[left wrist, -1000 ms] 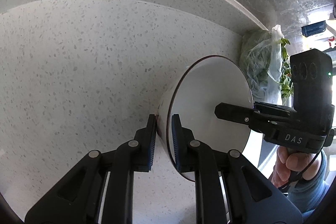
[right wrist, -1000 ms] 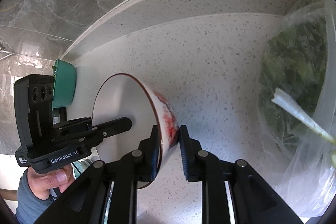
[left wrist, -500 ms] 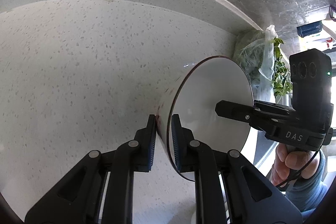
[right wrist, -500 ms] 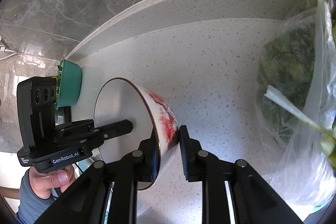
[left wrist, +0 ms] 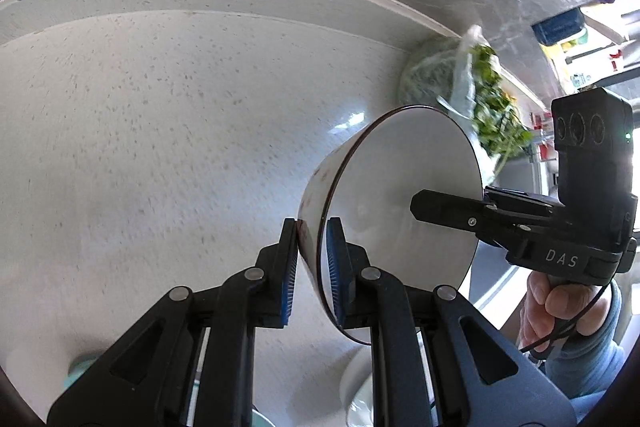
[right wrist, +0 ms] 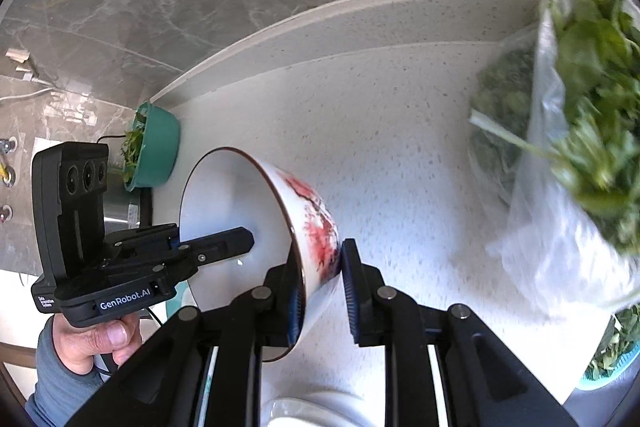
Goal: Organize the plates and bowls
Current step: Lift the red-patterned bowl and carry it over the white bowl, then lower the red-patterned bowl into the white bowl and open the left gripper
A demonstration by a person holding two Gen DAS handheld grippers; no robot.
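Observation:
A white bowl (left wrist: 400, 195) with a dark rim and red painting on its outside (right wrist: 320, 227) hangs tilted above the speckled counter (left wrist: 160, 127). My left gripper (left wrist: 312, 255) is shut on one side of its rim, one pad inside and one outside. My right gripper (right wrist: 320, 279) is shut on the opposite side of the rim in the same way. In each wrist view the other gripper's inner finger reaches into the bowl, the right one (left wrist: 440, 211) and the left one (right wrist: 224, 247).
A clear bag of leafy greens (right wrist: 580, 167) lies on the counter to the right, by the raised back ledge (right wrist: 360, 23). A teal bowl of greens (right wrist: 154, 147) stands at the left end. A white dish (right wrist: 304, 411) sits below the held bowl.
Both grippers have risen with the bowl between them. The counter looks farther off, and a white dish has come into view below.

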